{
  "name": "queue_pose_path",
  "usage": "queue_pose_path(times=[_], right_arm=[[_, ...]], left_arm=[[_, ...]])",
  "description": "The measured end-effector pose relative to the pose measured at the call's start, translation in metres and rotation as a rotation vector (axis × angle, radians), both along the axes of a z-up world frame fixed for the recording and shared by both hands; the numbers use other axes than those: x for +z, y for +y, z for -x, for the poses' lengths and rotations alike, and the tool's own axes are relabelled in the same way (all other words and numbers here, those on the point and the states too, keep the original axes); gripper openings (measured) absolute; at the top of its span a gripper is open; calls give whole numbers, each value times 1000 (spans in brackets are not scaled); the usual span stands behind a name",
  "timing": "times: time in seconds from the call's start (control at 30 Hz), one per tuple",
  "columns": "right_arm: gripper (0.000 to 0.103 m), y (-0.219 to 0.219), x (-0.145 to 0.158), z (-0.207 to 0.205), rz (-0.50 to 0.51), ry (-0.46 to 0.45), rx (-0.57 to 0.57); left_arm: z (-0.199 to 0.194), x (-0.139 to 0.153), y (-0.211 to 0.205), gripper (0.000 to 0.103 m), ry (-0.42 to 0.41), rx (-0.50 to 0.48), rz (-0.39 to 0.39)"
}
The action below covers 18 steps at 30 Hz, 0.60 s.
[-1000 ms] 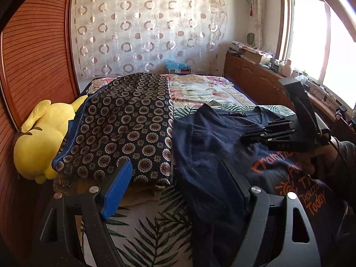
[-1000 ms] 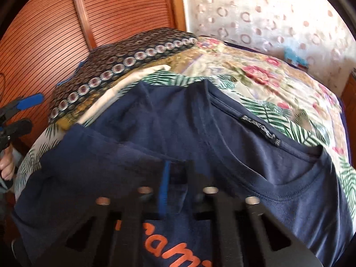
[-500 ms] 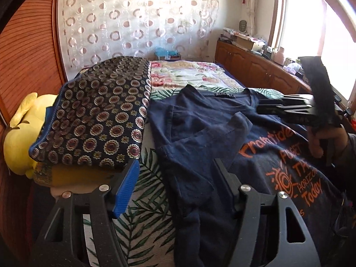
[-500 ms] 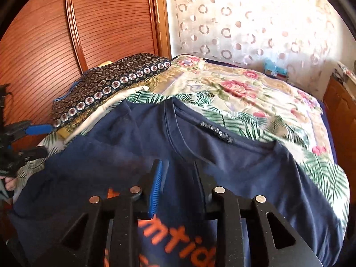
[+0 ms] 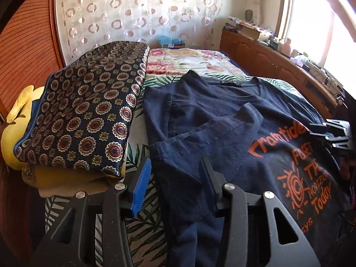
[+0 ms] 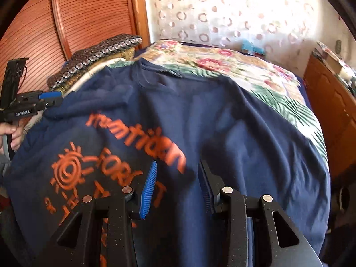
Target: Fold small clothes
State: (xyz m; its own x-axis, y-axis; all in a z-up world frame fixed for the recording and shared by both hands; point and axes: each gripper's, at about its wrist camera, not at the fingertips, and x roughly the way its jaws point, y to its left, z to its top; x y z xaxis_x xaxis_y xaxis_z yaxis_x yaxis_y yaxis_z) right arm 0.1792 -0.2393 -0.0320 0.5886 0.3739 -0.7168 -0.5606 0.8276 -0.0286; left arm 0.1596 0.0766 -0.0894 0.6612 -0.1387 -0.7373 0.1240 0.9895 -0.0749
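Note:
A navy T-shirt (image 5: 211, 120) with orange print lies front-up on the bed, its left sleeve folded over onto the chest. My left gripper (image 5: 175, 178) hangs low over the shirt's left edge. Its jaws are closing with the folded cloth edge between them, and the pads stand apart from it. In the right wrist view the same left gripper (image 6: 47, 99) sits at the shirt's (image 6: 222, 122) far left side, held by a hand. My right gripper (image 6: 176, 184) hovers over the print with its jaws opening and nothing between them. It also shows at the right as the right gripper (image 5: 331, 133).
A folded patterned blanket (image 5: 89, 115) lies left of the shirt, beside a yellow plush toy (image 5: 13, 133). The floral bedspread (image 5: 189, 60) stretches behind. A wooden cabinet (image 5: 267, 60) with clutter runs under the window on the right. A slatted wooden door (image 6: 77, 22) stands on the left.
My right gripper let go of the sleeve it had laid on the chest, opened and drew back toward the shirt's right side. My left gripper came down toward the shirt's left edge, its jaws narrowing.

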Motion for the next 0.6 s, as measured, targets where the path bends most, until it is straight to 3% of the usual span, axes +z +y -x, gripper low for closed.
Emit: queue_pose_path(times=[0.17,0.23,0.33,0.43,0.6], right_arm=[[40,-5,1,5,-18,0,-19],[40,-6,1,6,-24,0,-27],[40,-6,2,-1,-25,1,-30],[40,-7,2,-4,-24,2,-30],[40,-6,2,-4,-28,4,-30]], left_arm=[[-8,-2,-2,45,5,-4,16],[-11,-1,-3,30,8,-1,19],[-15,-2,-2,15,13,11,20],[-14,-1,-3,7,7,11,7],[3,12,-11,4,-57,-22,45]])
